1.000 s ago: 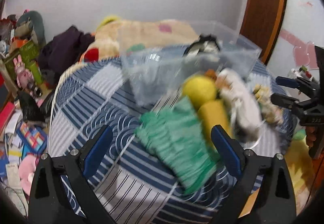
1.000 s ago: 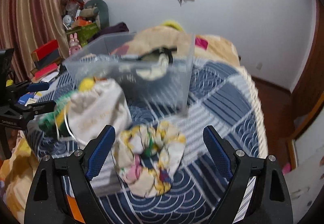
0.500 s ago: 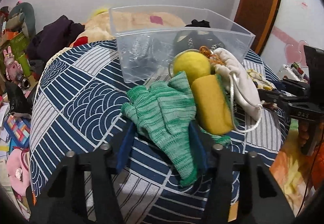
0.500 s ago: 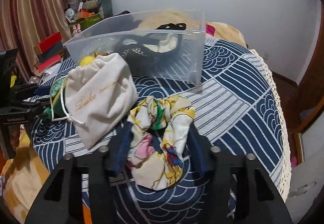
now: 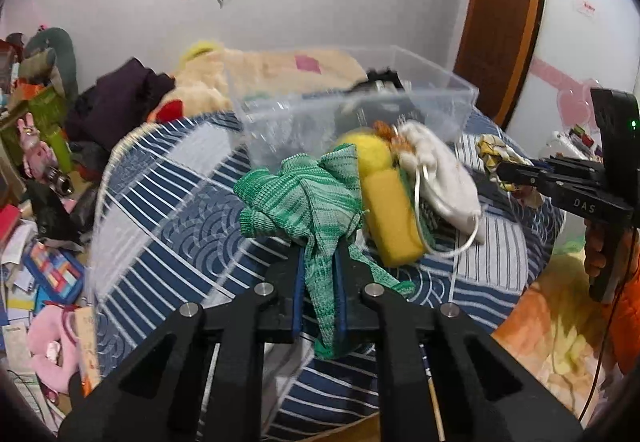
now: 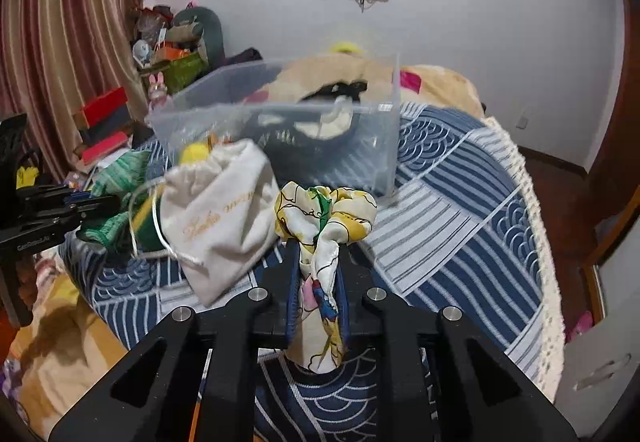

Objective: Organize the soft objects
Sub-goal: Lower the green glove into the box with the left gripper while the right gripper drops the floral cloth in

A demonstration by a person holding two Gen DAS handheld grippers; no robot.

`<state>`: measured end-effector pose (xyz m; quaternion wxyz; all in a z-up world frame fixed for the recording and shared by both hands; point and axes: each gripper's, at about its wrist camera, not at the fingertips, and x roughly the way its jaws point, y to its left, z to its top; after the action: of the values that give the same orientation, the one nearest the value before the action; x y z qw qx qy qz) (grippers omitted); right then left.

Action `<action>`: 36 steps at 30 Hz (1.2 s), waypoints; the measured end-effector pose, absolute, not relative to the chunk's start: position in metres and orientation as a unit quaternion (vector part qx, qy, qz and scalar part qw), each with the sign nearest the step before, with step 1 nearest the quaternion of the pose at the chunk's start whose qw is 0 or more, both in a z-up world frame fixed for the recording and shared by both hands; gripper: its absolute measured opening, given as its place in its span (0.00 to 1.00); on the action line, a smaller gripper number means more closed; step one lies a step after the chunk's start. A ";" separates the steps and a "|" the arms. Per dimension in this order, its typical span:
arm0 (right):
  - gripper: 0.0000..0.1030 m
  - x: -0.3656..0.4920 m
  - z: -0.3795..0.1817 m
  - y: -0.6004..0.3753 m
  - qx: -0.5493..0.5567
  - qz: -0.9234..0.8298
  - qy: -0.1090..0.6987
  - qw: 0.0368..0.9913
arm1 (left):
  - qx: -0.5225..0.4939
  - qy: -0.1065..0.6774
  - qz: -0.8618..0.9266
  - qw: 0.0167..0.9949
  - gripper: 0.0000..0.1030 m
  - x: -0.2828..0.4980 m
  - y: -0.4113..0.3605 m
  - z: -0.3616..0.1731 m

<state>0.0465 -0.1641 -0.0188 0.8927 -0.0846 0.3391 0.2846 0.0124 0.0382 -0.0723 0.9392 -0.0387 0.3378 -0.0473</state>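
Green glove [image 5: 304, 194]: knitted, pinched between the blue pads of the left claw [image 5: 318, 282]; its bunched fingers spill forward past the claw tips toward the clear bin [image 5: 440, 110], its cuff hangs down behind the pads
Left claw: clenched on the green glove; jaws nearly together
Floral scrunchie [image 6: 326, 218]: satin, yellow and white, gripped by the right claw [image 6: 318, 290]; its ruffled loop sits just ahead of the claw tips, between them and the clear bin; a tail droops below the pads
Right claw: clenched on the floral scrunchie
Clear bin: on the blue patterned bedspread [image 6: 460, 210], dark items inside; it lies beyond both claws
White drawstring pouch [image 6: 224, 214]: in front of the clear bin; left of the floral scrunchie
Yellow sponge [image 5: 390, 218]: near the bin's front wall; touching the pouch, right of the green glove
Yellow ball [image 5: 370, 154]: against the bin's front wall; above the sponge
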 end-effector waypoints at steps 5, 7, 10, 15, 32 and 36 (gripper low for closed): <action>0.14 0.048 0.002 -0.164 -0.079 0.285 0.307 0.905 | -0.041 0.299 -0.034 0.953 0.12 0.011 0.048 -0.044; 0.14 0.051 0.011 -0.162 -0.077 0.286 0.294 0.909 | -0.039 0.286 -0.034 0.957 0.12 0.016 0.049 -0.032; 0.14 0.055 0.026 -0.157 -0.071 0.289 0.271 0.915 | -0.035 0.265 -0.033 0.963 0.12 0.025 0.049 -0.017; 0.14 0.066 0.048 -0.146 -0.063 0.297 0.241 0.922 | -0.023 0.241 -0.031 0.970 0.12 0.044 0.045 -0.001; 0.14 0.111 0.038 -0.089 -0.073 0.327 0.275 0.901 | -0.040 0.271 -0.040 0.961 0.12 0.126 0.035 -0.003; 0.14 0.119 0.027 -0.078 -0.091 0.324 0.293 0.895 | -0.038 0.294 -0.033 0.954 0.12 0.144 0.034 -0.018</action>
<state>0.1194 -0.0779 0.0265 0.8949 -0.0911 0.2926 0.3244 0.1436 0.0340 -0.0175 0.9543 -0.0376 0.2945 -0.0332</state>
